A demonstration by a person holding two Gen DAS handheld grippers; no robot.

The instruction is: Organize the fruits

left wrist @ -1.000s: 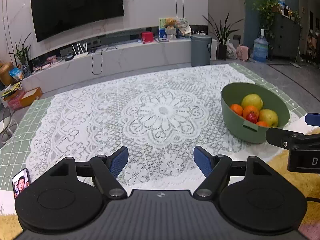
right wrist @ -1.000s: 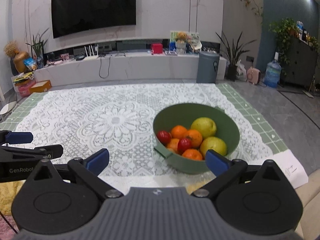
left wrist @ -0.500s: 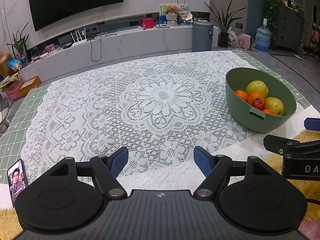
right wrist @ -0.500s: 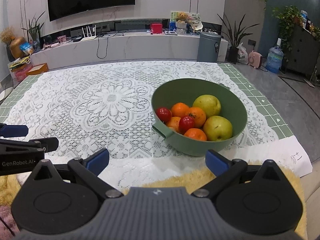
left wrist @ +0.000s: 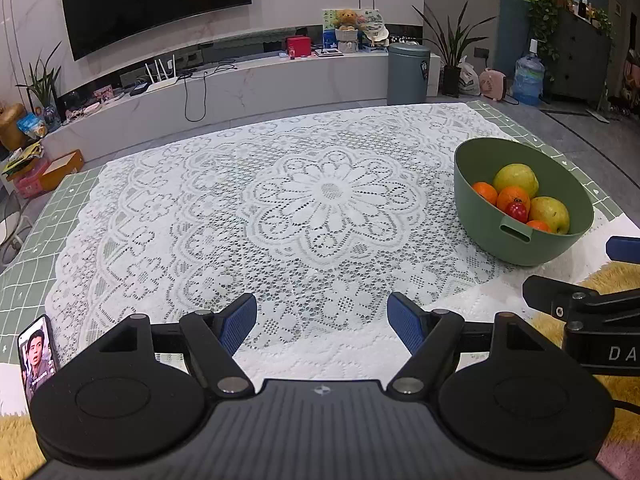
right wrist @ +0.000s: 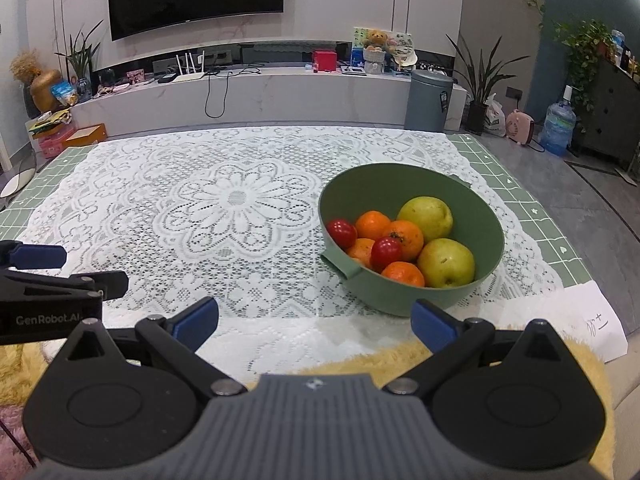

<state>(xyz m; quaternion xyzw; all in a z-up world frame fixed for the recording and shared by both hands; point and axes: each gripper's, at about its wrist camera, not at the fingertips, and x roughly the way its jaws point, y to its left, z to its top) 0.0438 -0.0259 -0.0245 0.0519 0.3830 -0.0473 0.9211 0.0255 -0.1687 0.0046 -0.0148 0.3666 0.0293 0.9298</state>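
Evidently both the left gripper (left wrist: 322, 314) and right gripper (right wrist: 314, 320) are held wide, empty. Fruit in the green bowl (right wrist: 486, 280) is best approached from above.

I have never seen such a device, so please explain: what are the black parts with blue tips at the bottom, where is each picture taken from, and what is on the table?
There is no robot arm. A person holds one two-finger gripper in each hand, and a camera on each looks forward along its fingers. One picture comes from the left gripper, the other from the right gripper. The blue tips are the finger pads. Both grippers are open and hold nothing.

On the table lies a white lace cloth. On it stands a green bowl with two yellow-green fruits, several oranges and two small red fruits. A phone lies at the near left edge, a sheet of paper at the near right.
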